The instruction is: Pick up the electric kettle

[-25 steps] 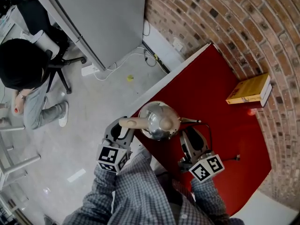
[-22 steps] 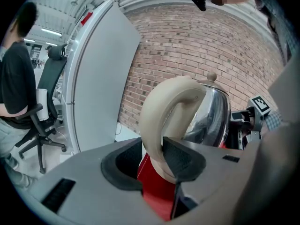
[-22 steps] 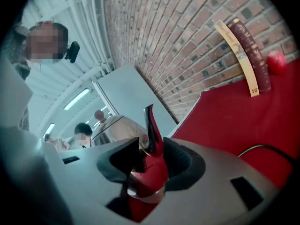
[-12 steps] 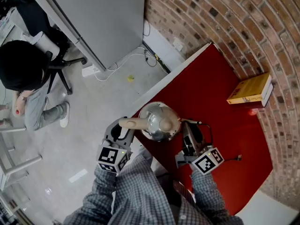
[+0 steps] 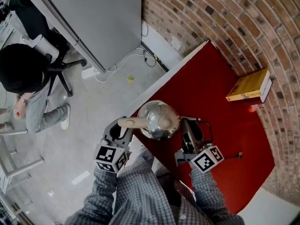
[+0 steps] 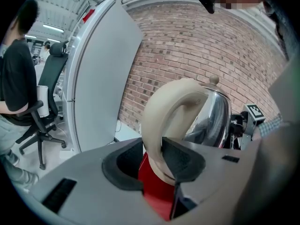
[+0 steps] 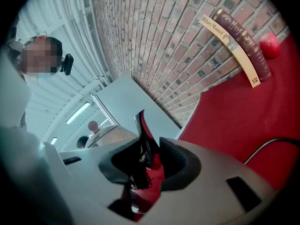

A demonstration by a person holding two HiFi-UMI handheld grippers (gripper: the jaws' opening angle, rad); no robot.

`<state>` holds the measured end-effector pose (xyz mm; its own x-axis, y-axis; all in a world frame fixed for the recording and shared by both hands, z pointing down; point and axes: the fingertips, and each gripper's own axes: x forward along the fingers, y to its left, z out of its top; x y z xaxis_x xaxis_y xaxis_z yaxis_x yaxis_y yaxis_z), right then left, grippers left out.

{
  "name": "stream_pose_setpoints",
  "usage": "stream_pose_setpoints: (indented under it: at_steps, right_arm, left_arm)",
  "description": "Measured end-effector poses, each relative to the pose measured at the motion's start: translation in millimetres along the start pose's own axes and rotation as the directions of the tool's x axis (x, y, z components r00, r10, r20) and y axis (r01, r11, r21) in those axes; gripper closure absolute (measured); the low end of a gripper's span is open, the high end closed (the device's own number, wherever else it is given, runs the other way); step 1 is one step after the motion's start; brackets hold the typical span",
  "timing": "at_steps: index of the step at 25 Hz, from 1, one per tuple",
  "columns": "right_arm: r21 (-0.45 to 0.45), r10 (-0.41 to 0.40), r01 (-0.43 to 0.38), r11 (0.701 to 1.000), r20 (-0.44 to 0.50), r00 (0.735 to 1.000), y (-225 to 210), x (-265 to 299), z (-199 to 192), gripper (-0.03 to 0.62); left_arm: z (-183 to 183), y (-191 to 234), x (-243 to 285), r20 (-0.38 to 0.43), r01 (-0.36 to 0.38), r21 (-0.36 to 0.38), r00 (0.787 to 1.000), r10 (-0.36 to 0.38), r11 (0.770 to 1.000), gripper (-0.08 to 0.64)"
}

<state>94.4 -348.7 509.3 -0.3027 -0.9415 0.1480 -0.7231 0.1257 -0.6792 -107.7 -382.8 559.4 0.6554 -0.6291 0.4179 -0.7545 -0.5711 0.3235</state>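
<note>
While the dark pads (image 6: 183,157) of the left gripper (image 6: 152,154) sit either side of it, we're looking straight at the cream loop handle (image 6: 151,123) of the rounded stainless-steel electric kettle (image 5: 158,121). Those jaws have just been closing, and both pads look pressed to the handle. Over to the right gripper (image 7: 149,165): its jaws have just been closing too. Between them stands what looks like the kettle's narrow shiny spout (image 7: 142,144), close by one pad with a strip of red showing at the other. We call that one spread, not pinching. Each gripper carries its cube with square markers (image 5: 111,157), and checked sleeves (image 5: 140,196) run back from both.

The kettle stands upright on the red table (image 5: 225,135), right at its near left corner, with the handle jutting out past the edge. A black cable (image 5: 209,134) loops on the red top just beside the right gripper. Well away, at the far right edge, a yellow book (image 5: 248,89) leans on the brick wall (image 5: 220,18), a small red round thing (image 5: 253,109) just beside it. Off the table's left side we spot a tall grey panel (image 5: 103,18) and a person (image 5: 28,78) seated on a black office chair (image 5: 61,64).
</note>
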Motion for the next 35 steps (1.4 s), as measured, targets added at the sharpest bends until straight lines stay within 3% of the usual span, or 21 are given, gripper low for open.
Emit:
stream_pose_setpoints:
  at_steps: [15, 35]
  right_arm:
    - [0.009, 0.023, -0.024, 1.0, 0.045, 0.999, 27, -22, 25, 0.467]
    - [-0.024, 0.012, -0.008, 1.0, 0.196, 0.981, 54, -108, 98, 0.469]
  left_arm:
    - [31, -24, -28, 0.008, 0.016, 0.04, 1.0, -0.017, 0.999, 0.428]
    - [86, -117, -51, 0.032, 0.125, 0.136, 0.991, -0.131, 0.983, 0.433]
